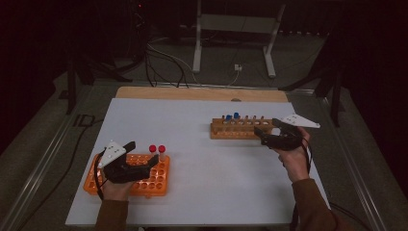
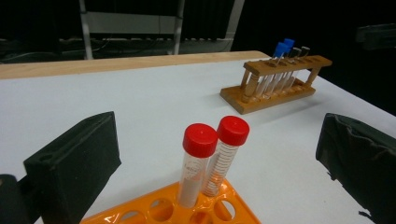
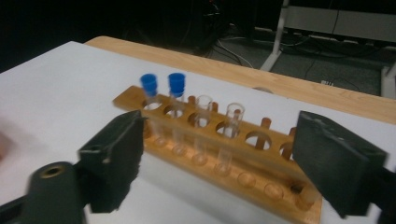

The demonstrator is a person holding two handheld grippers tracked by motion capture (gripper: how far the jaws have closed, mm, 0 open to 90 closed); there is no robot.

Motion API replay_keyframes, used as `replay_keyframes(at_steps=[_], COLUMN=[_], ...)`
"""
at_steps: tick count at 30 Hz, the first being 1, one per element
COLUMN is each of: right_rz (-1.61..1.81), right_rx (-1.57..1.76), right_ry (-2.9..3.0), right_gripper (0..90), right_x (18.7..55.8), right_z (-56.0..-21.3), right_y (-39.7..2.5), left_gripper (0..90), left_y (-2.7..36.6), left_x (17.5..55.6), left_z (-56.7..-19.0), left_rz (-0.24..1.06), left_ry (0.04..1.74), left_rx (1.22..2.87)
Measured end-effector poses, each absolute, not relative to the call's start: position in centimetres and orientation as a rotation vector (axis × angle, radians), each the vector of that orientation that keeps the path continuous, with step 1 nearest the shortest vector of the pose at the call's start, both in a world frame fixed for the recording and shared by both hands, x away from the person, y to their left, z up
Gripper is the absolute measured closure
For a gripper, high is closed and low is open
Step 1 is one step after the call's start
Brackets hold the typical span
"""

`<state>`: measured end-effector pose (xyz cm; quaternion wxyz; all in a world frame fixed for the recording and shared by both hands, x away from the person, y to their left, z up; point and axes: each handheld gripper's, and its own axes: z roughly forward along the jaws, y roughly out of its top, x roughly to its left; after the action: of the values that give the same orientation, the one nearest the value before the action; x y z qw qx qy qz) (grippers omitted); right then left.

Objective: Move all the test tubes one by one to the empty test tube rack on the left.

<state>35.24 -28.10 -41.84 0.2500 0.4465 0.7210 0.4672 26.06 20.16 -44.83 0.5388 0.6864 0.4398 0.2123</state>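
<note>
An orange tube rack (image 1: 144, 185) (image 2: 154, 212) sits at the front left of the white board. Two red-capped tubes (image 1: 157, 150) (image 2: 200, 140) stand upright in its far right corner. My left gripper (image 1: 142, 153) (image 2: 219, 135) hovers over the rack, open, one jaw on either side of the red caps without touching them. At the right a wooden rack (image 1: 235, 130) (image 3: 261, 186) holds two blue-capped tubes (image 1: 232, 117) (image 3: 176, 83) and two uncapped clear tubes (image 3: 203, 126). My right gripper (image 1: 268, 128) (image 3: 222, 130) is open at that rack's right end, holding nothing.
The white board (image 1: 202, 183) lies on a wooden table whose bare strip (image 1: 192, 94) shows at the far edge. Beyond it, metal frame legs (image 1: 197, 43) and cables stand on the dark floor. The wooden rack (image 2: 275, 93) also appears far off in the left gripper view.
</note>
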Motion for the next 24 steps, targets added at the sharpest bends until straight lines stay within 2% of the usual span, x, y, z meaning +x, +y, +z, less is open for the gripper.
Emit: replay_keyframes(at_steps=[5,8,17,21,24], right_rz=[1.238,1.214,1.171,1.146,1.141], right_rx=[1.209,1.224,1.288,1.297,1.300], right_ry=[1.956,1.967,1.990,1.999,1.998], right_gripper=[46.1,53.7,65.9,74.9,75.7], right_x=[36.9,38.0,40.7,41.3,41.5], right_z=[-42.4,-43.0,-44.5,-45.0,-45.2], right_y=[-27.6,-27.3,-26.2,-25.7,-25.5], left_gripper=[0.4,0.4,0.4,0.4,0.4], left_y=[20.3,20.4,20.4,20.5,20.5], left_x=[25.9,25.8,25.8,25.8,25.9], left_z=[-44.9,-45.0,-45.1,-45.2,-45.2], left_rz=[0.513,0.514,0.516,0.516,0.514], left_ry=[1.055,1.061,1.068,1.068,1.066], left_rx=[1.621,1.616,1.610,1.610,1.609])
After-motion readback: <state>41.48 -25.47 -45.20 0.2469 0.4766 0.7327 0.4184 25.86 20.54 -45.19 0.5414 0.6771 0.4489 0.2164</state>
